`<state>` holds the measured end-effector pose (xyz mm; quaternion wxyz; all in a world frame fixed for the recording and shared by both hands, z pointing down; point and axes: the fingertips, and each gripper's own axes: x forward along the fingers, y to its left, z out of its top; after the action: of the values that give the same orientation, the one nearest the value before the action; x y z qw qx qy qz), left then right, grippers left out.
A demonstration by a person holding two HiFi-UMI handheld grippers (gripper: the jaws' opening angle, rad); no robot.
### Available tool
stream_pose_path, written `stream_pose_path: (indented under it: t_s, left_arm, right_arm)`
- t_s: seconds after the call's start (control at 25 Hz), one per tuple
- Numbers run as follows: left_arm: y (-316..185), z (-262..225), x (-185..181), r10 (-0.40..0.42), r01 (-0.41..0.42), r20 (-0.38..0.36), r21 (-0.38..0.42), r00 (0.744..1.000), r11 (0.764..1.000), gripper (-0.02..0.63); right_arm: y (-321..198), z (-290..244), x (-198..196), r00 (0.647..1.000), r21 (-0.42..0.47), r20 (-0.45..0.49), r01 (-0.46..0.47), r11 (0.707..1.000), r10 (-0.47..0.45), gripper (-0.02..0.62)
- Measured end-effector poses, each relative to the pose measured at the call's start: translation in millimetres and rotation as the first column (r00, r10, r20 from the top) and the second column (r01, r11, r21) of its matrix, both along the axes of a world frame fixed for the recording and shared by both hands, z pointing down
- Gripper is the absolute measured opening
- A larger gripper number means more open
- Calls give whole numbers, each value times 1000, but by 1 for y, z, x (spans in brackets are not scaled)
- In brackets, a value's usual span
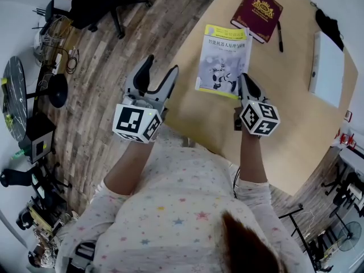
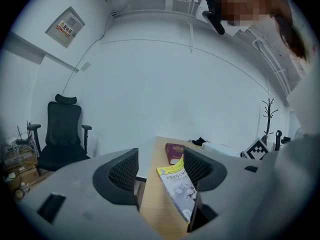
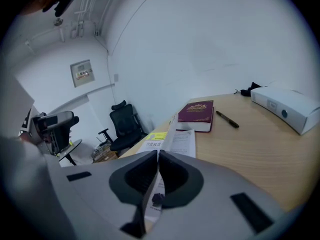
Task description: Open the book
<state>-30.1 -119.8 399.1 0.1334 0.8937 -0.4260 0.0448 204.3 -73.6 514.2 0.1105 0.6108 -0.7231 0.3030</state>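
Note:
A thin book with a yellow and white cover (image 1: 223,61) lies on the wooden table (image 1: 284,112). My right gripper (image 1: 243,85) is at the book's near right corner, shut on the cover's edge. In the right gripper view the cover (image 3: 167,136) stands raised on edge between the closed jaws of the right gripper (image 3: 156,171), and a printed page (image 3: 185,141) shows beneath it. My left gripper (image 1: 162,67) hangs open at the table's left edge, left of the book, holding nothing. The left gripper view has the book (image 2: 179,188) lying beyond the spread jaws of the left gripper (image 2: 160,171).
A maroon book (image 1: 257,13) lies behind the thin one, with a black pen (image 1: 280,36) beside it. A white box (image 1: 328,68) sits at the far right of the table. Off the table's left edge are wooden floor and a black office chair (image 2: 62,134).

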Motion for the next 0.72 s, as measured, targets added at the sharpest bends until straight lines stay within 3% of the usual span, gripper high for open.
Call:
stream_pose_path:
  t_s: [0.72]
  left_arm:
    - [-3,-12,-32,-41,41,-5,26,999,999,259]
  right_arm:
    - [-15,-28,-87,957,80,157,234,969,-244,5]
